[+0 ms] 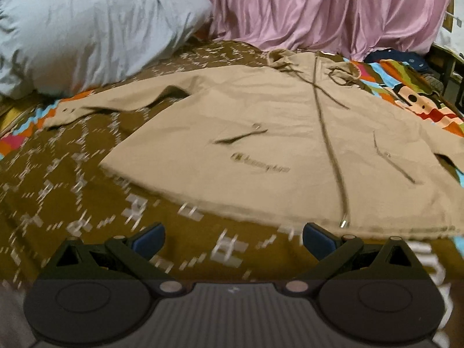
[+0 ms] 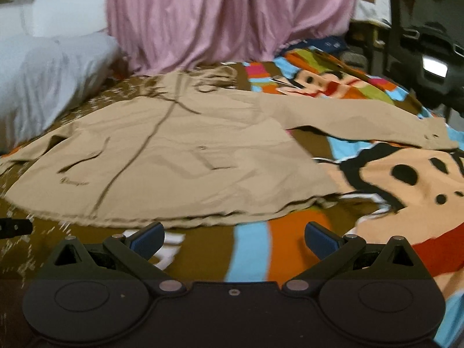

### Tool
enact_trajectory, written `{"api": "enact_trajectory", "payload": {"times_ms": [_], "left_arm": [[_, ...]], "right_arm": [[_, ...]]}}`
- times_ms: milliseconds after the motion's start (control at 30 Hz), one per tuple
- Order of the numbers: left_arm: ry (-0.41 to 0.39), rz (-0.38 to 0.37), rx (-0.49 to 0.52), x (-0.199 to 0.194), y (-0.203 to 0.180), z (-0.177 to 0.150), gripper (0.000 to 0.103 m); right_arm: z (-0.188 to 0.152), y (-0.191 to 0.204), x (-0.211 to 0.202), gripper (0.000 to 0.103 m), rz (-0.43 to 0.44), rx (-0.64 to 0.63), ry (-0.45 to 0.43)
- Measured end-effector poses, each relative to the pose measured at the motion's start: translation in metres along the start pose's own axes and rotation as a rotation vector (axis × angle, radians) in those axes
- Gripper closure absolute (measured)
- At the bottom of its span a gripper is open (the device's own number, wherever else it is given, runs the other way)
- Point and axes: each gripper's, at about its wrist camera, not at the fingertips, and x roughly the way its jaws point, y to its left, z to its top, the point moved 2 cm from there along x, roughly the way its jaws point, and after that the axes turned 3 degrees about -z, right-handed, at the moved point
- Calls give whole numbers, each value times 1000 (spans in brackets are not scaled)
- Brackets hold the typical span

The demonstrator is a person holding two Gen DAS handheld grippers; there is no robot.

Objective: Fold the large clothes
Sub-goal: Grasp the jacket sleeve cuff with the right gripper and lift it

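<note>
A large beige zip jacket [image 1: 261, 133] lies spread flat, front up, on the patterned bedspread [image 1: 72, 197], sleeves out to both sides. It also shows in the right wrist view [image 2: 179, 156], with its right sleeve [image 2: 362, 124] stretched out. My left gripper [image 1: 233, 240] is open and empty, just short of the jacket's bottom hem near the zipper end. My right gripper [image 2: 235, 240] is open and empty, just short of the hem near the jacket's right bottom corner.
A pale blue pillow [image 1: 87, 34] lies at the back left. A pink curtain [image 1: 319, 8] hangs behind the bed. The bedspread's cartoon print [image 2: 406, 191] lies to the right. Dark furniture [image 2: 429, 43] stands beyond the bed's right edge.
</note>
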Motion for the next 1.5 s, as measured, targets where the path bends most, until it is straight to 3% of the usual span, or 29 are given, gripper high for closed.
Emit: {"api": "enact_trajectory", "payload": {"times_ms": [267, 367, 567, 700, 867, 933, 1067, 1133, 1267, 1400, 1500], "left_arm": [[-42, -80, 71, 38, -58, 53, 1], [-63, -107, 87, 57, -80, 61, 1], [-61, -163, 71, 86, -110, 66, 1], [-47, -174, 66, 98, -119, 62, 1], [-31, -167, 88, 105, -126, 61, 1], [-29, -163, 91, 104, -124, 62, 1], [-44, -150, 91, 99, -114, 66, 1], [-53, -139, 94, 95, -106, 70, 1], [-56, -113, 134, 90, -87, 78, 1], [-49, -126, 184, 90, -65, 83, 1], [-57, -139, 177, 92, -44, 84, 1]], "right_arm": [[59, -78, 32, 1, -151, 30, 3], [75, -128, 39, 1, -144, 123, -50], [97, -245, 64, 6, -189, 356, -62], [106, -309, 87, 17, -218, 528, -36], [99, -348, 110, 30, -259, 714, -14], [95, -358, 118, 48, -300, 774, -7], [95, -369, 123, 66, -338, 865, -69], [100, -372, 126, 83, -394, 856, -95], [118, -361, 123, 94, -432, 771, -147], [163, -317, 103, 97, -470, 518, -240], [208, -265, 86, 98, -443, 284, -330]]}}
